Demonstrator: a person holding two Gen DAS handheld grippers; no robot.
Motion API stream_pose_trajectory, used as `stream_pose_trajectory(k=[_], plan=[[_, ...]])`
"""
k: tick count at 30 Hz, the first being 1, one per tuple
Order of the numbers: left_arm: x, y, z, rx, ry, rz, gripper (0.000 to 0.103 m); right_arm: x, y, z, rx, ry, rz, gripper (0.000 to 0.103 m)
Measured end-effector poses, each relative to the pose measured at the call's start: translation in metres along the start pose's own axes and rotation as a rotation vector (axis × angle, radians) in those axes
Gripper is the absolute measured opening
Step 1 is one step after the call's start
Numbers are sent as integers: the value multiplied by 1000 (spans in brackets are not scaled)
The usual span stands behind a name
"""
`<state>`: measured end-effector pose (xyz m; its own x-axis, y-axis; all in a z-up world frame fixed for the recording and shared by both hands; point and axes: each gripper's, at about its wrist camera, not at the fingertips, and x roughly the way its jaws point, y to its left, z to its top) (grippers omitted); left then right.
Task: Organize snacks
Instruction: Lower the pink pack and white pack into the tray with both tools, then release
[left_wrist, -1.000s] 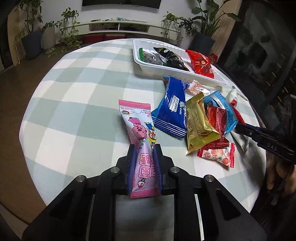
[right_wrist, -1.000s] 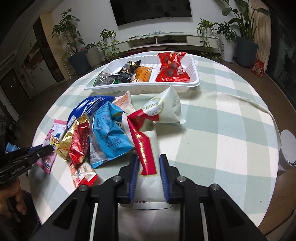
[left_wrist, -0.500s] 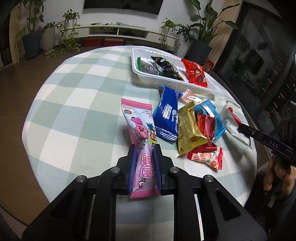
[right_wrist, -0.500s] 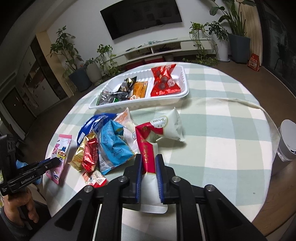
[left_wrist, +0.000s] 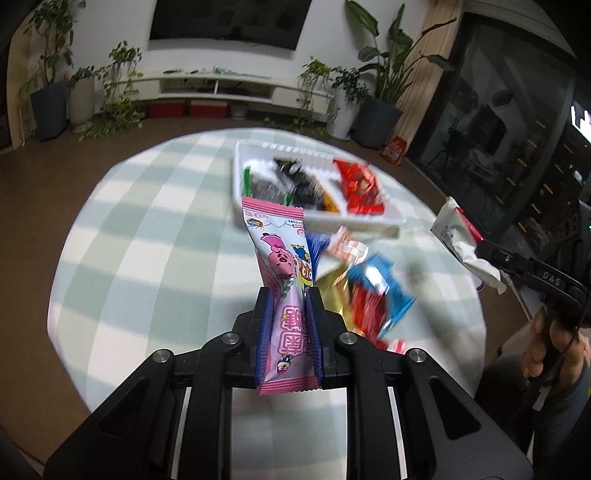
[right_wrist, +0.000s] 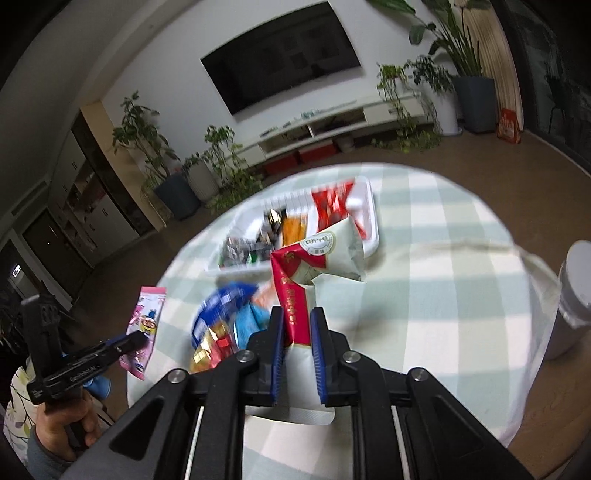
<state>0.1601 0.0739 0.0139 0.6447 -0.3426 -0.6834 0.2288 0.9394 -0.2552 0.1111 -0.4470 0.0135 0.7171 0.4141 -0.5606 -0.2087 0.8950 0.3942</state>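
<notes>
1. Holding two packets off the round counter with the pale green-and-white check cloth (left_wrist: 155, 236), one per tool; both sit clear of the cloth, above the pile.
2. Left tool (left_wrist: 289, 295): blue pads pressed together on the lower half of the long pink foil packet with cartoon characters (left_wrist: 280, 258); its top end stands up over the near edge of the tray.
3. Right tool (right_wrist: 297, 317): pinching the red-and-white crinkled plastic pouch with a round label (right_wrist: 325, 254) by its red strip; the puffy white end hangs forward, just in front of the tray.
4. Done so far, judging by contents: the white rectangular plastic tray with dividers (right_wrist: 371, 229) at the far side of the counter already has dark packets on its left, an orange one in the middle and a red bag with round sweets (left_wrist: 360, 188) on its right.
5. Left on the counter: a loose heap between tray and tools — dark blue wrapper (right_wrist: 218, 304), light blue packet (left_wrist: 380, 284), gold and red foil ones, a small peach one. Blurred, so an exact count is not possible.
6. My read: roughly half done. The two held packets need dropping into tray compartments, then about five or six more picks.
7. Which compartment each held packet belongs to, I cannot tell.
</notes>
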Motion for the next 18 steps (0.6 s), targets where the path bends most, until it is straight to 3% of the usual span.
stream_pose_trajectory(k=[9, 14, 18], plan=[[7, -21, 100, 96, -83, -12, 17, 12, 39, 85, -154, -109, 7, 16], [46, -19, 155, 116, -67, -37, 17, 57, 53, 119, -200, -85, 28, 16], [90, -10, 175, 122, -19, -25, 17, 108, 54, 128, -229, -25, 12, 16]])
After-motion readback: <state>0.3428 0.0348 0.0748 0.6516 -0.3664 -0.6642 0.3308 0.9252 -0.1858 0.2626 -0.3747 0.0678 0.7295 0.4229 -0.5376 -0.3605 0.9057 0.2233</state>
